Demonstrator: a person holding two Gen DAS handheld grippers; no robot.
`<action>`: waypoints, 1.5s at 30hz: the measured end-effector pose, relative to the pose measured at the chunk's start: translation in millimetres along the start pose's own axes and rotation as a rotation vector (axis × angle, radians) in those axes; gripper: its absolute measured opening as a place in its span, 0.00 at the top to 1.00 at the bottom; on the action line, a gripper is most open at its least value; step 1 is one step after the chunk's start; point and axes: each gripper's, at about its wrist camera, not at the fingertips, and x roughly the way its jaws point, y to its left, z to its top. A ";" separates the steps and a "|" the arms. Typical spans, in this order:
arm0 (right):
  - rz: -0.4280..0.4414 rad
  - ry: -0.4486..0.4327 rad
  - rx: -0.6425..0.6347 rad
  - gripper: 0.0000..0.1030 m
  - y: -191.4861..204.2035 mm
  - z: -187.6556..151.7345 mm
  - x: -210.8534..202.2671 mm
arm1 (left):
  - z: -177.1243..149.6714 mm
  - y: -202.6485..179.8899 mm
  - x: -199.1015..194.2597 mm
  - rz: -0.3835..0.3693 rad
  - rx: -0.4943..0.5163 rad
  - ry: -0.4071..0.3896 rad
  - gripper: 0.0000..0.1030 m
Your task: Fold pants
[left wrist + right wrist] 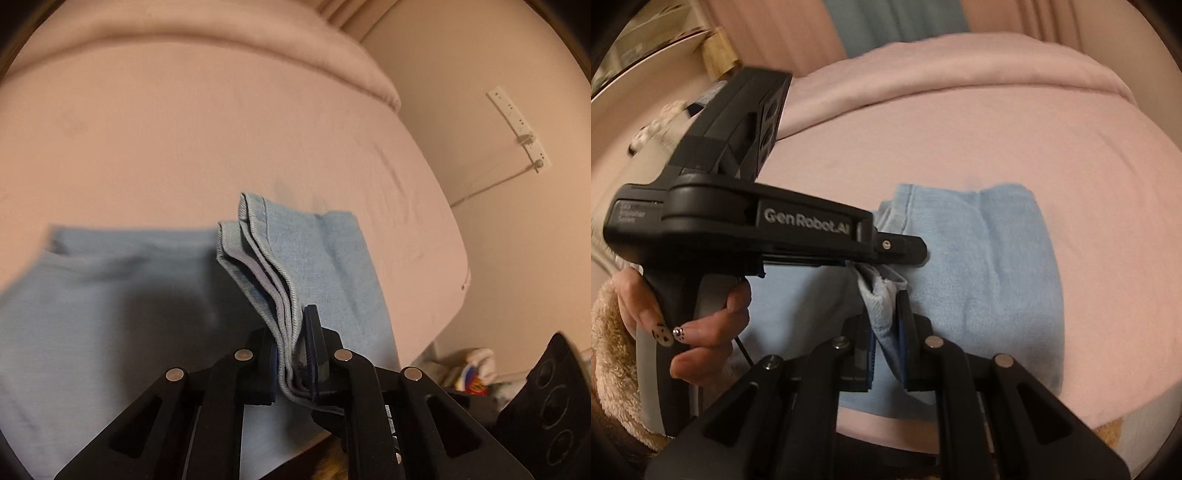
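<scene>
Light blue denim pants (110, 295) lie partly folded on a pink bed. In the left wrist view my left gripper (295, 354) is shut on a stack of hemmed leg ends (258, 254), lifted a little above the spread denim. In the right wrist view my right gripper (886, 339) is shut on a bunched edge of the pants (997, 280), with the folded part lying to the right. The left gripper's body (757, 221) crosses just above it, fingers touching the same bunch of cloth.
The pink bed sheet (221, 147) spreads beyond the pants, with a rolled pink blanket (258, 48) at the far side. The bed's right edge (458, 258) drops to a wall with a white power strip (517, 125). Clutter (472, 373) lies on the floor.
</scene>
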 end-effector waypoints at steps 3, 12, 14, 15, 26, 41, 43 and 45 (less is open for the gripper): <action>0.078 -0.032 -0.077 0.89 33.3 7.6 -5.5 | -5.6 20.4 -36.5 0.056 0.004 -0.075 0.89; 0.205 0.199 -0.141 0.83 86.7 -9.2 83.0 | -48.9 126.9 -4.5 0.166 -0.152 0.042 0.89; 0.194 0.272 -0.116 0.70 80.8 -18.2 98.6 | -52.4 131.6 -5.9 0.134 -0.168 0.025 0.89; 0.188 0.284 -0.101 0.65 77.6 -19.2 99.0 | -51.7 131.2 -8.6 0.129 -0.162 0.022 0.89; -0.036 0.082 -0.050 0.19 12.4 -20.4 -10.7 | -63.9 122.0 -26.5 0.102 -0.135 -0.026 0.29; -0.112 0.125 0.107 0.87 -28.6 -36.8 -14.6 | -82.5 105.5 -10.0 0.346 -0.109 -0.020 0.66; -0.131 0.122 0.100 0.87 -12.8 -28.8 0.5 | -82.6 111.4 -12.9 0.345 -0.116 -0.028 0.66; -0.186 0.141 0.088 0.88 -7.6 -34.3 22.7 | -84.4 110.5 -13.1 0.353 -0.103 -0.032 0.66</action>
